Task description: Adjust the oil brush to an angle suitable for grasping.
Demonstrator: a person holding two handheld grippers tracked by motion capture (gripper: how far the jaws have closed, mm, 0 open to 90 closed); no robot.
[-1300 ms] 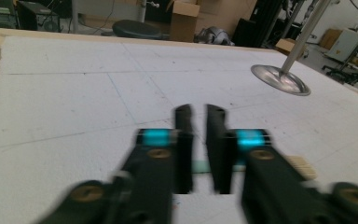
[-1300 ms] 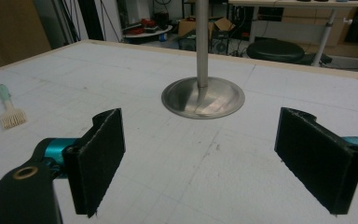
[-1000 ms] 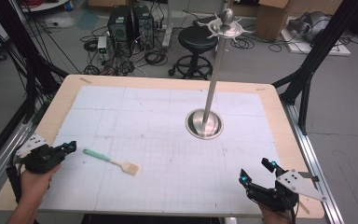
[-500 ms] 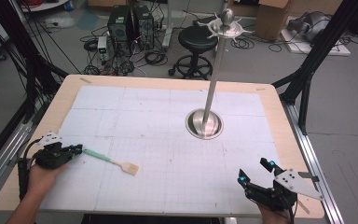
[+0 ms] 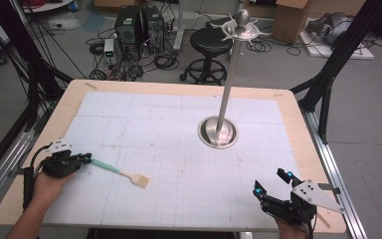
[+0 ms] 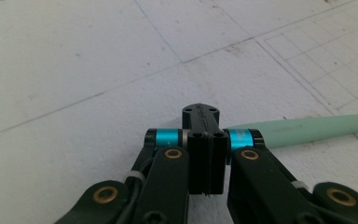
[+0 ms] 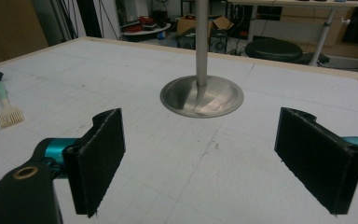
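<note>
A brush (image 5: 121,173) with a pale green handle and a tan head lies on the white mat at the front left. My left gripper (image 5: 85,158) is low over the mat with its tips at the handle's near end. In the left gripper view its jaws (image 6: 200,114) are shut pad to pad with nothing between them, and the green handle (image 6: 317,128) runs off just behind and to the right of them. My right gripper (image 5: 269,181) rests near the front right edge, open and empty (image 7: 214,163). The brush (image 7: 4,109) also lies far off to the left in the right gripper view.
A tall metal pole (image 5: 229,79) rises from a round steel base (image 5: 219,133) set in the mat right of centre, with a hooked cap (image 5: 241,27) on top; the base (image 7: 202,95) lies straight ahead of the right gripper. A wooden table rim (image 5: 298,129) borders the mat.
My left gripper has slid a little to the right, up to the end of the brush handle. The brush and the right gripper have not moved.
</note>
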